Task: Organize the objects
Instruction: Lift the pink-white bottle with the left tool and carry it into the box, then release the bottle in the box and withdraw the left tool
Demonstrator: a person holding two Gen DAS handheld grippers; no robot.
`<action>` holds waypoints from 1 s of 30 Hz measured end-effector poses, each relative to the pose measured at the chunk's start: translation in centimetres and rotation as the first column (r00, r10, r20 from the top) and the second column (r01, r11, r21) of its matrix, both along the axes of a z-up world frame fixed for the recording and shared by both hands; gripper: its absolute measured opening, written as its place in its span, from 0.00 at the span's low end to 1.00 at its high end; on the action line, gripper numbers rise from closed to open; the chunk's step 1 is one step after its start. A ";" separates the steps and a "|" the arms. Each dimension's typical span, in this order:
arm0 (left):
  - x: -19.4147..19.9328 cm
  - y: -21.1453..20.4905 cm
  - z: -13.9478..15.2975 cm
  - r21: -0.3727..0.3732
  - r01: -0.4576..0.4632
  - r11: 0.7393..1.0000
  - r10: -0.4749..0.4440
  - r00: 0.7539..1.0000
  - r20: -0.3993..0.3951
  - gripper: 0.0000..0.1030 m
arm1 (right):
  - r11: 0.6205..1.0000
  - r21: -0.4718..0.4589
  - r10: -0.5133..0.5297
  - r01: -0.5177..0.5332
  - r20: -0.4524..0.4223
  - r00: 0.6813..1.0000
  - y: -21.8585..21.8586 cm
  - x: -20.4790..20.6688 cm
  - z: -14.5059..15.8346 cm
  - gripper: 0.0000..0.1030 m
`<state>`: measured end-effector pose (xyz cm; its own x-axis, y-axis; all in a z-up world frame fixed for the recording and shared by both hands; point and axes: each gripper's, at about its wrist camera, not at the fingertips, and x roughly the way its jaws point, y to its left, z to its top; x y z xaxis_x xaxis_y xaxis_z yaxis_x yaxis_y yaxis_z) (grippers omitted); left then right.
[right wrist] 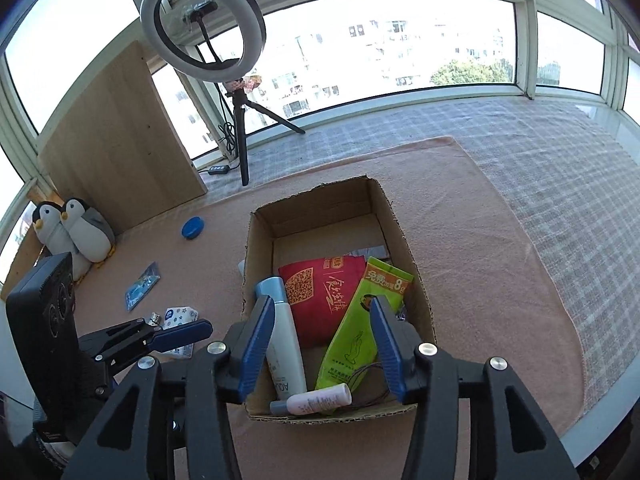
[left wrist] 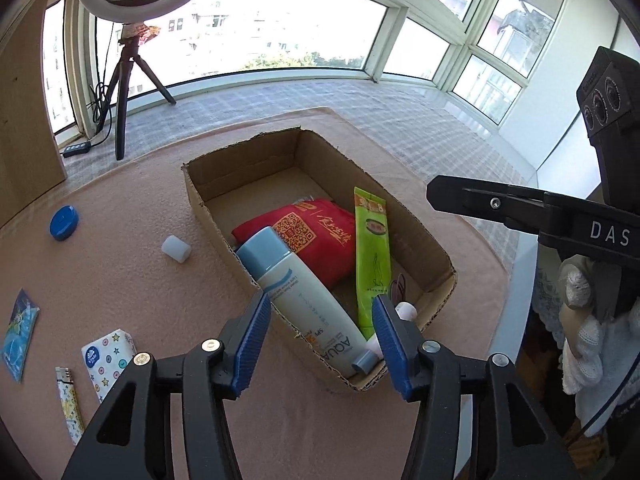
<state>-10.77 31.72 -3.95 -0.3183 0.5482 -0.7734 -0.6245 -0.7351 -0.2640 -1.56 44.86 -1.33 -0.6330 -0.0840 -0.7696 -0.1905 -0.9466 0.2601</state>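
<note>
An open cardboard box (left wrist: 416, 220) sits on the pink mat. It holds a white AQUA bottle with a blue cap (left wrist: 312, 304), a red pouch (left wrist: 316, 236), a green sachet (left wrist: 372, 256) and a small pink bottle (right wrist: 320, 398). My left gripper (left wrist: 322, 312) hovers open over the box's near left corner, with the AQUA bottle lying below its fingers. In the right wrist view, my right gripper (right wrist: 322, 320) is open above the near end of the box (right wrist: 416, 276), over the bottle (right wrist: 284, 344) and the sachet (right wrist: 360, 328). Neither gripper holds anything.
Left of the box on the mat lie a blue lid (left wrist: 64, 222), a white cap (left wrist: 176, 248), a blue sachet (left wrist: 20, 334), a starred tissue pack (left wrist: 110, 356) and a lighter (left wrist: 70, 408). A ring light on a tripod (right wrist: 240, 136), a wooden board (right wrist: 120, 140) and two toy penguins (right wrist: 72, 232) stand behind.
</note>
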 end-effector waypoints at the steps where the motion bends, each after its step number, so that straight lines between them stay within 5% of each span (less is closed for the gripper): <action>1: 0.0 -0.4 0.0 0.000 -0.005 1.000 0.005 1.000 0.001 0.55 | 1.000 -0.003 0.003 -0.003 0.002 1.000 -0.2 0.0 -0.1 0.45; 11: 0.5 -8.9 -0.8 -0.016 -0.140 0.990 0.140 0.990 0.026 0.55 | 0.999 -0.034 0.040 -0.039 0.032 0.999 -3.2 -0.5 -1.1 0.45; 22: 1.7 -21.9 -2.4 -0.053 -0.353 0.934 0.357 0.932 0.070 0.54 | 0.990 -0.074 0.121 -0.117 0.051 0.991 -8.6 -0.8 -2.3 0.46; 30: 1.8 -26.3 -4.0 -0.088 -0.405 0.910 0.412 0.907 0.084 0.45 | 0.978 -0.033 0.207 -0.206 0.051 0.977 -13.5 -2.6 -1.6 0.46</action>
<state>-8.94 5.43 -7.96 -0.4235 0.3323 -0.8427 -0.2394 -0.9383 -0.2497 -4.17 31.39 -2.90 -0.5570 -0.2305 -0.7979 -0.0061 -0.9596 0.2815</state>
